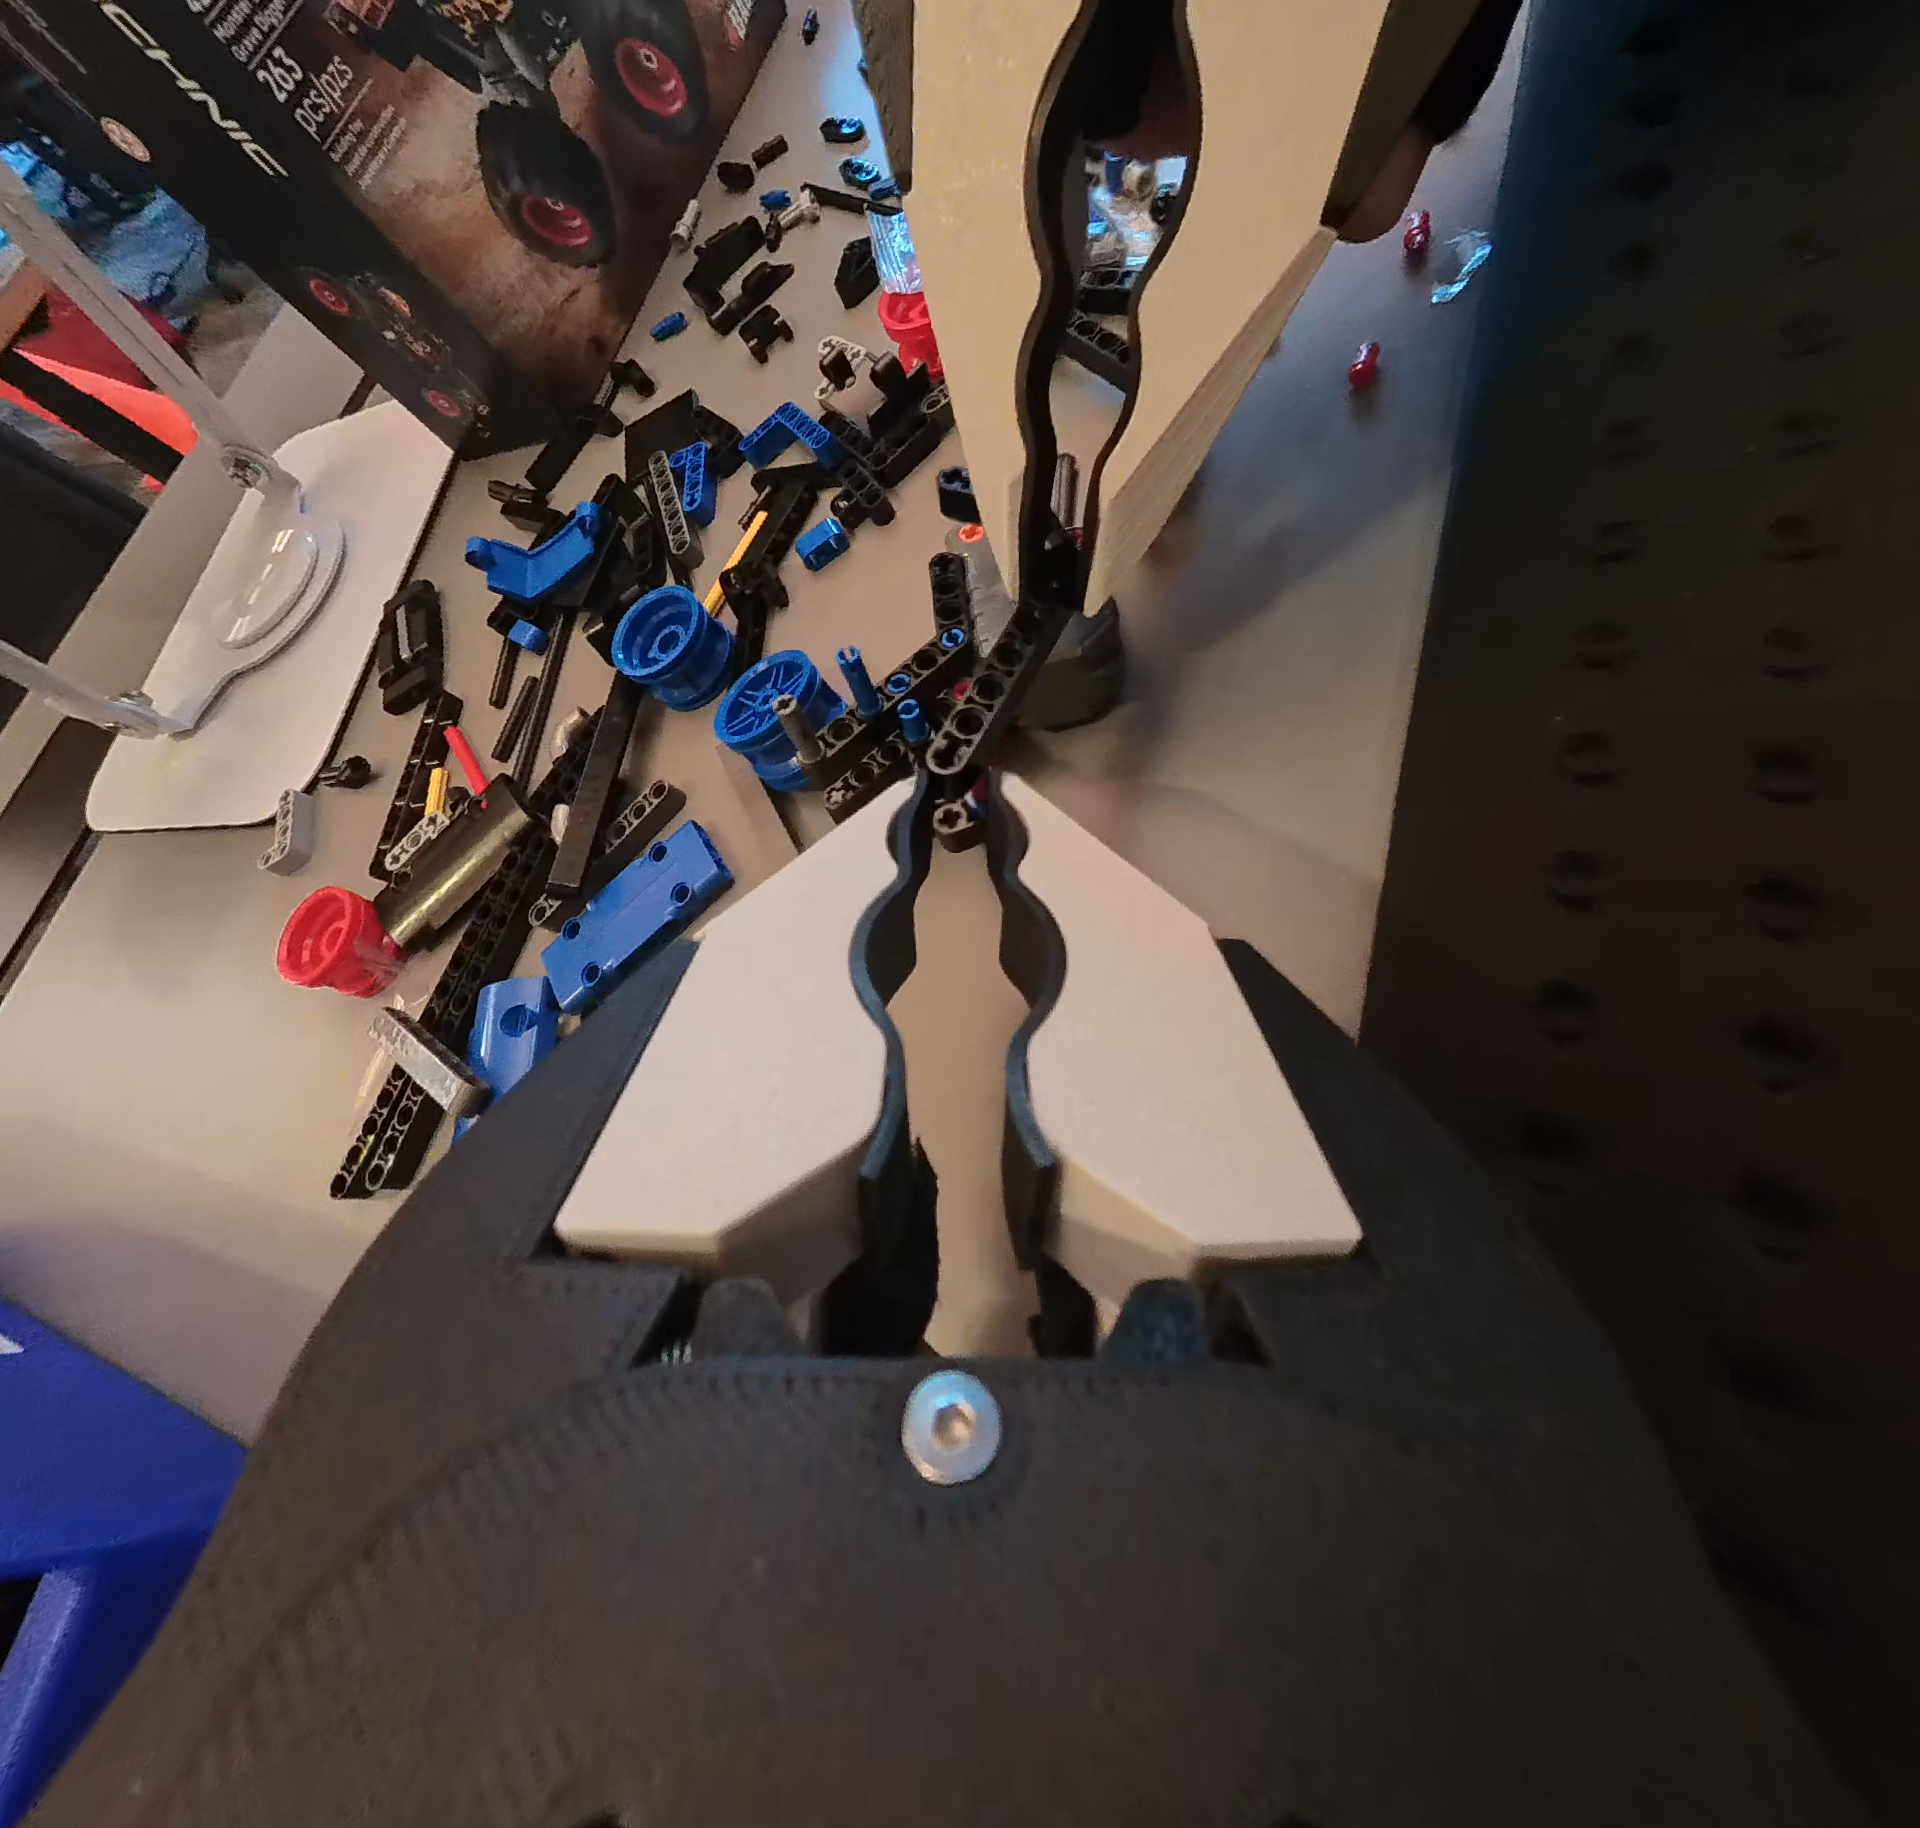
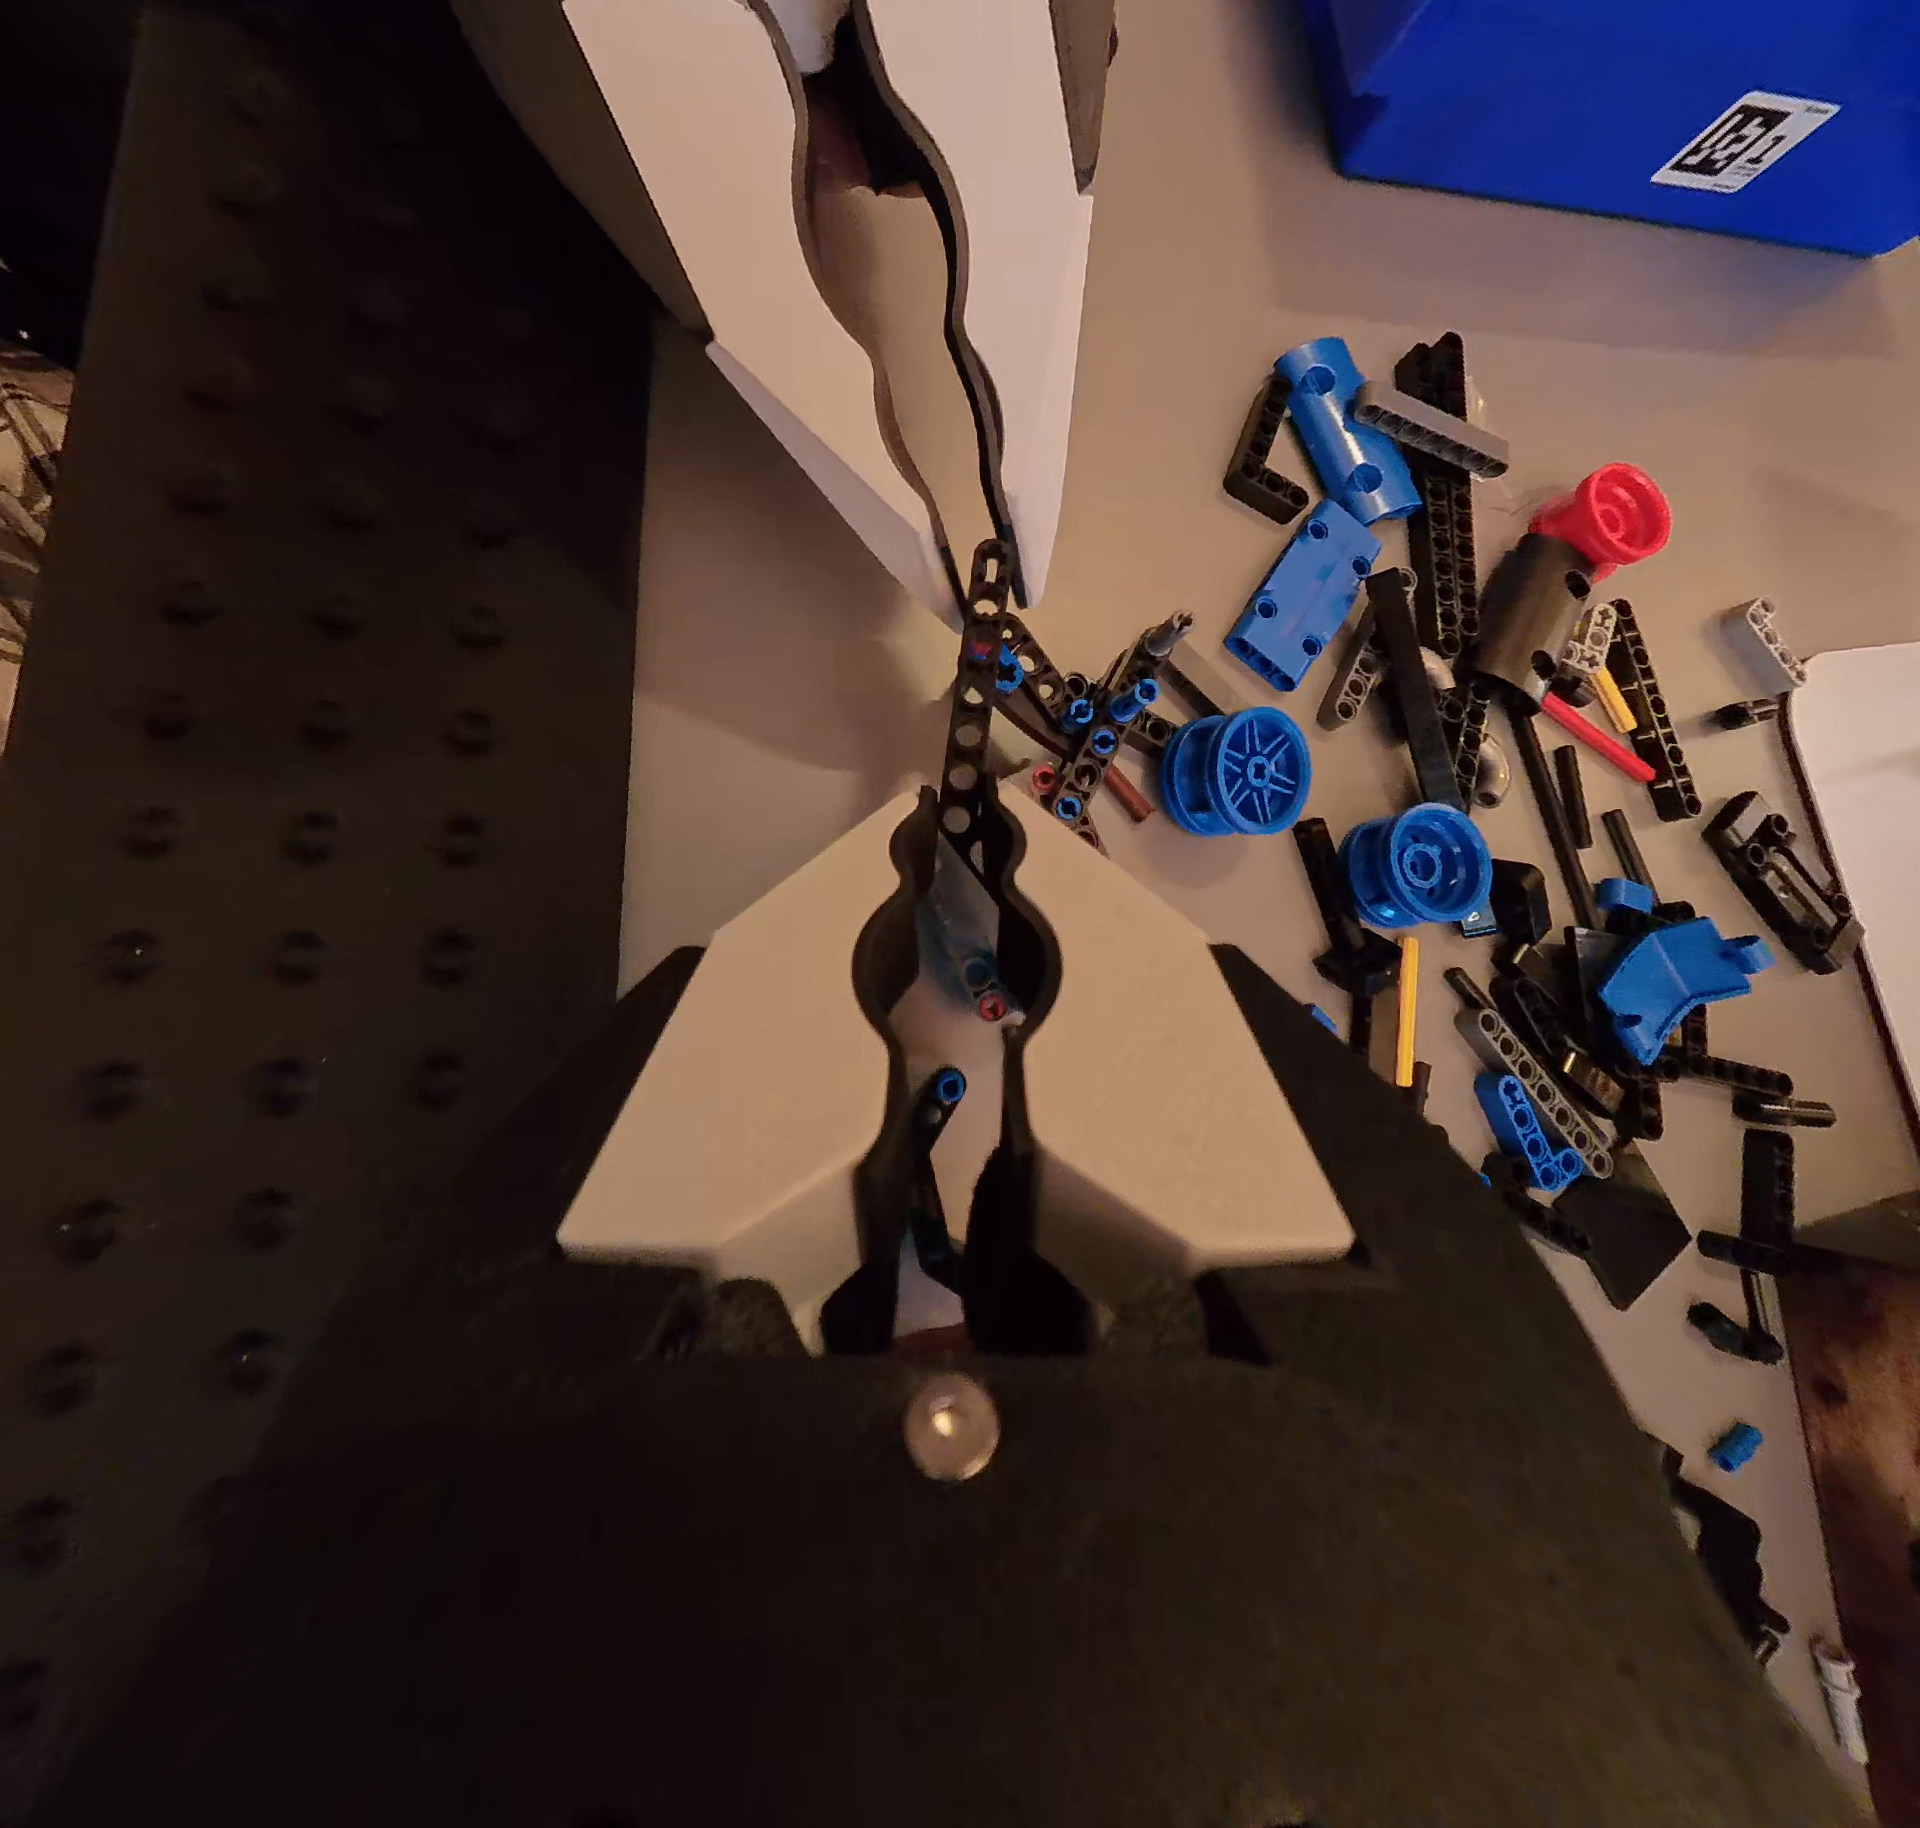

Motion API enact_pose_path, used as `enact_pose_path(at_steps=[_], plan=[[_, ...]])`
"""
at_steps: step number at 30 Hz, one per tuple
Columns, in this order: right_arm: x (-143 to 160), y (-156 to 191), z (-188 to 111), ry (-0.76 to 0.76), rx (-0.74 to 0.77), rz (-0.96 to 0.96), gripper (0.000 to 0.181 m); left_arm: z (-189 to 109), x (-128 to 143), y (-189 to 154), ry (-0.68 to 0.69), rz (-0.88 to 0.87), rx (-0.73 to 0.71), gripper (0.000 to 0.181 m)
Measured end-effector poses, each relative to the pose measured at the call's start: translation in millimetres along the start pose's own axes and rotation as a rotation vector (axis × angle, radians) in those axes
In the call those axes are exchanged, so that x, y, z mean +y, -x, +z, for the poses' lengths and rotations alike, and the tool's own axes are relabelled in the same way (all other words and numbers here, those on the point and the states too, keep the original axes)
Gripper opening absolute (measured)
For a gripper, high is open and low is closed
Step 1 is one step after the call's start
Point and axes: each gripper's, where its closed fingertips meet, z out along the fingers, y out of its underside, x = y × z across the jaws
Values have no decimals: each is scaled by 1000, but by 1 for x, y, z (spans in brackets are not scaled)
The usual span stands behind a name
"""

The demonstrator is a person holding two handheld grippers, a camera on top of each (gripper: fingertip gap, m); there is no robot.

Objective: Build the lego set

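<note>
A black Lego beam assembly with blue pins (image 1: 966, 698) is held above the grey table between both grippers. My left gripper (image 1: 956, 796) is shut on its near end. My right gripper (image 1: 1051, 573) comes in from the top of the left wrist view and is shut on the far end. In the right wrist view my right gripper (image 2: 958, 804) is shut on a long black beam of the assembly (image 2: 966, 729), and my left gripper (image 2: 987, 583) pinches that beam's other end. Part of the assembly is hidden between the right gripper's fingers.
Loose black, blue, red and yellow parts lie beside the assembly, among them two blue wheels (image 1: 670, 646) (image 2: 1236, 770) and a red hub (image 1: 327, 942) (image 2: 1610, 511). The set's box (image 1: 416, 116) stands behind them. A blue bin (image 2: 1610, 64) and a dark studded surface (image 2: 312, 739) flank the area. Left and right tips are no more than a few centimetres apart. Between my left fingertips and the red hub (image 1: 327, 942) there is roughly 20 cm. The right camera catches it too, in the right wrist view (image 2: 1610, 502).
</note>
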Motion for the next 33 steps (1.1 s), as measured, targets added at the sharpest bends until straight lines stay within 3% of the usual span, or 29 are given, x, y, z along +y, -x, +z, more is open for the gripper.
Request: enact_pose_path(at_steps=[13,19,24,33], plan=[[2,-4,1,29,-30,-8,6,2,4,0,20,-12,2,10],[7,-3,5,75,-70,-44,6,0,2,2,14,-11,-16,26],[7,-7,5,108,-84,-83,5,-3,-3,2,-5,3,-20,8],[10,-9,7,150,-158,-161,6,0,2,0,22,21,-19,7]])
